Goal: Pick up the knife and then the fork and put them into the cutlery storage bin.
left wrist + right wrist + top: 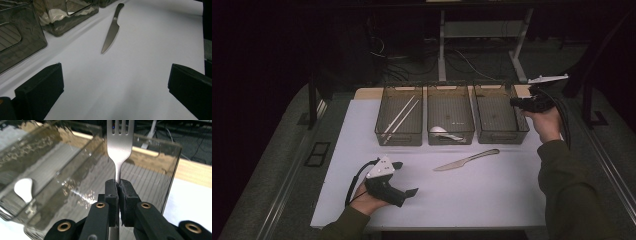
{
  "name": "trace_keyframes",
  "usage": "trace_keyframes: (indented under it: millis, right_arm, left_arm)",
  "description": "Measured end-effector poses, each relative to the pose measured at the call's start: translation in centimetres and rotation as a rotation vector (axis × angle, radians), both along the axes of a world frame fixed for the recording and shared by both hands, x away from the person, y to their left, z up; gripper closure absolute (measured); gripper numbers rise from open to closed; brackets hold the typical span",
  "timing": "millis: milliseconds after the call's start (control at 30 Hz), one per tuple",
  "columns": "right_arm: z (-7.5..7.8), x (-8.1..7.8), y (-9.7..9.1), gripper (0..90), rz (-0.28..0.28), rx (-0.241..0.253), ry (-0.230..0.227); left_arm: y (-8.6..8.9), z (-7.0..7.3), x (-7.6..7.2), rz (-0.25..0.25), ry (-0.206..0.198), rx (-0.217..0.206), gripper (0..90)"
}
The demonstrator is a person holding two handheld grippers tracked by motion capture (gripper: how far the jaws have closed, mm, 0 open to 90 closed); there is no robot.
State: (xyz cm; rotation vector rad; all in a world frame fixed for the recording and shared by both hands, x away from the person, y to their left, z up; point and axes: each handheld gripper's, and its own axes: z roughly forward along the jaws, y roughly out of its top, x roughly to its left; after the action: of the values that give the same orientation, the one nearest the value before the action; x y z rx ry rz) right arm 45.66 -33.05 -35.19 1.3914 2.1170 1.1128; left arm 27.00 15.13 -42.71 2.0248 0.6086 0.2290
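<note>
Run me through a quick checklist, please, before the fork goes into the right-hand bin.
1. Right gripper shut on the fork: ok.
2. Fork over the right bin: ok, seen from the right gripper view.
3. Right bin has room: ok, nothing seen inside.
4. Left gripper out of the way: ok, open above bare mat.
5. Knife clear of the bins: ok, flat on the mat.

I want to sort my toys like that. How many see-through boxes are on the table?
3 smoky clear plastic bins in a row at the far edge of the white mat: the left bin holds chopsticks, the middle bin a white spoon, the right bin looks empty.
</note>
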Motion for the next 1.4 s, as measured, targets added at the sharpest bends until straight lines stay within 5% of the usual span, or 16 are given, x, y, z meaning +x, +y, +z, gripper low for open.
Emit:
trace_keyframes:
  millis: [633, 900, 1233, 1400]
  right_arm:
    - [-3.3, 0.5, -0.2, 85.2, 0.001, -0.061, 0.14]
    - [-3.6, 0.8, 0.5, 84.6, 0.017, -0.088, 0.151]
    - [-3.9, 1.0, 0.9, 73.0, 0.025, -0.072, 0.168]
    - [-3.1, 0.4, 0.5, 64.9, 0.032, 0.007, 0.135]
  left_arm:
    - [0.0, 0.0, 0.0, -0.002, -0.001, 0.002, 0.0]
    - [0.0, 0.0, 0.0, -0.002, 0.0, 0.004, 0.0]
    - [0.0, 0.0, 0.0, -0.002, 0.0, 0.003, 0.0]
    - [0.0, 0.0, 0.0, 0.0, -0.001, 0.002, 0.0]
